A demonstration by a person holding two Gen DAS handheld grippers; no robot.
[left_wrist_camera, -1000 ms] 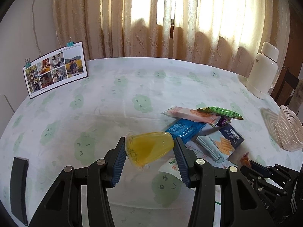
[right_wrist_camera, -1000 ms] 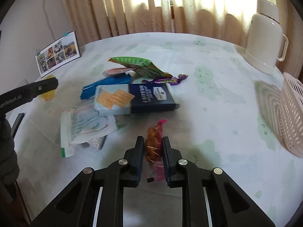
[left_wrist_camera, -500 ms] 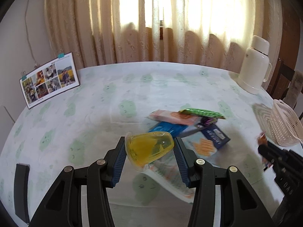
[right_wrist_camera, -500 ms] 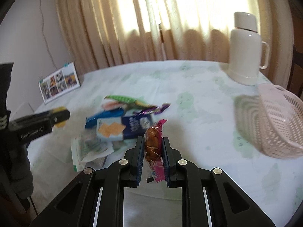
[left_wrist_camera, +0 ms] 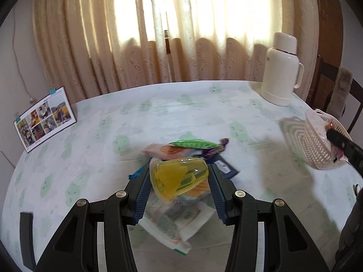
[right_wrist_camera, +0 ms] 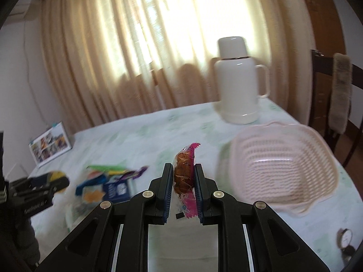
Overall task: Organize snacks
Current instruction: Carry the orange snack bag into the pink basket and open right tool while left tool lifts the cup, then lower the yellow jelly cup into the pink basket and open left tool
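Note:
My left gripper [left_wrist_camera: 179,176] is shut on a clear cup of yellow jelly [left_wrist_camera: 178,179], held on its side above the snack pile [left_wrist_camera: 188,149] of green, pink, blue and purple packets. In the right wrist view my right gripper [right_wrist_camera: 183,172] is shut on a small pink-edged packet of brown snack [right_wrist_camera: 184,174], lifted just left of the pink lattice basket [right_wrist_camera: 281,170]. The left wrist view shows the right gripper's tip [left_wrist_camera: 340,140] by the basket [left_wrist_camera: 315,142]. From the right wrist, the left gripper [right_wrist_camera: 43,183] appears at the left edge.
A white thermos [left_wrist_camera: 281,70] stands at the table's far right by the curtain. A photo card [left_wrist_camera: 45,122] leans at the far left. A chair [right_wrist_camera: 335,95] stands behind the basket. A wristwatch [right_wrist_camera: 346,242] lies near the front right edge.
Both grippers rose and swung right with their loads. The right gripper carried the pink packet from beside the pile up to the basket. The jelly cup now hangs over the pile.

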